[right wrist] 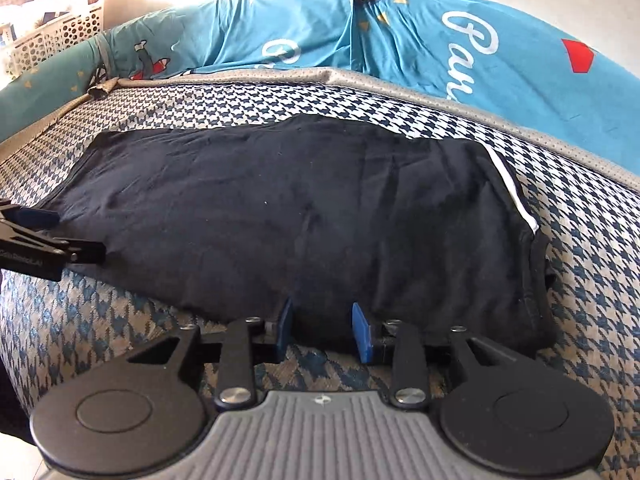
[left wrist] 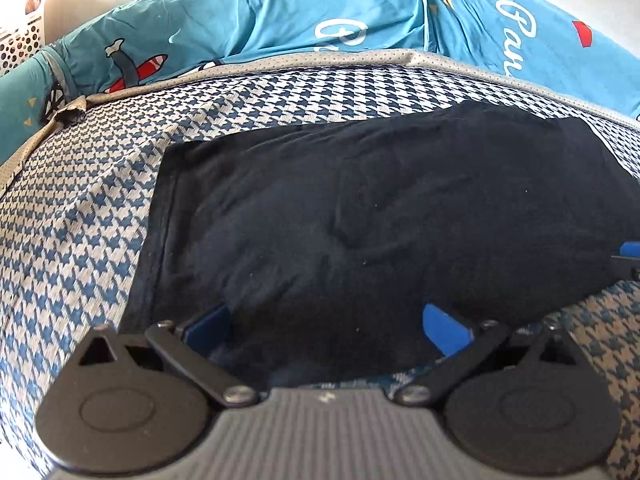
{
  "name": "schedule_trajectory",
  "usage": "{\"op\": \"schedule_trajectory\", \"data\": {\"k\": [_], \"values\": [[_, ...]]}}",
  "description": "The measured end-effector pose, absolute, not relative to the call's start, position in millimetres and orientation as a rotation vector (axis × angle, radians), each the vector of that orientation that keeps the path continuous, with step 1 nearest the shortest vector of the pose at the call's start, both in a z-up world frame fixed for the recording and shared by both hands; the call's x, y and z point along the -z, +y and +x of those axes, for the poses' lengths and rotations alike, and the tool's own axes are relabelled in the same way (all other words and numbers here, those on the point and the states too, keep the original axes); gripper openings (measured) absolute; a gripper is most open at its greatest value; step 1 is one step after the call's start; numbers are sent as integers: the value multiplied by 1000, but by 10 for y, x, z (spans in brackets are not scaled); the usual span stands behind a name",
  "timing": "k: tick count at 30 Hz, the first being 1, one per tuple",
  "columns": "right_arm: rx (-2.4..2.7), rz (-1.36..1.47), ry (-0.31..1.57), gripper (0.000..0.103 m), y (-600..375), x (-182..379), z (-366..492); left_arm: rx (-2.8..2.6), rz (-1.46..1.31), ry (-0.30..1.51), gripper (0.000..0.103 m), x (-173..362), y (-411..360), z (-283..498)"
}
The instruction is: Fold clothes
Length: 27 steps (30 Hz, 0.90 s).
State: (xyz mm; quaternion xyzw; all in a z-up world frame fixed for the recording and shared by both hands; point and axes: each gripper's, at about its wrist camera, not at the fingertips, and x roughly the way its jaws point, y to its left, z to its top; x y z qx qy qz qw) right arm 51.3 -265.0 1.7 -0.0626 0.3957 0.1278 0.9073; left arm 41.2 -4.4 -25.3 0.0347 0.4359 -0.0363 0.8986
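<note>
A black garment [left wrist: 360,216] lies folded flat on a blue-and-white houndstooth mat [left wrist: 80,240]. In the right wrist view the same black garment [right wrist: 300,208] shows a white stripe along its right edge. My left gripper [left wrist: 326,330] is open wide at the garment's near edge, with cloth lying between its blue fingers [left wrist: 446,330] but not pinched. My right gripper [right wrist: 324,330] is narrowly open at the near edge further right, and a fold of cloth sits in the gap, free of its pads [right wrist: 363,334]. Each gripper shows at the border of the other's view: right gripper [left wrist: 628,258], left gripper [right wrist: 48,240].
The houndstooth mat [right wrist: 580,240] has a grey dotted border [right wrist: 400,84]. Behind it lies teal bedding [left wrist: 280,12] printed with planes and white lettering. A white perforated basket [right wrist: 56,36] stands at the far left. Bare mat surrounds the garment on the left, right and near sides.
</note>
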Motion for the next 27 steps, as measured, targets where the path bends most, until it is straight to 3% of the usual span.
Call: {"op": "schedule_trajectory", "data": {"k": [13,27], "values": [[-125,-116,867,36,-2714,-32,295,31,79,920,103,235,-48,194],[-94,85,880,44,-3191,-347,230,93,135,894,103,-56,-332,244]]}}
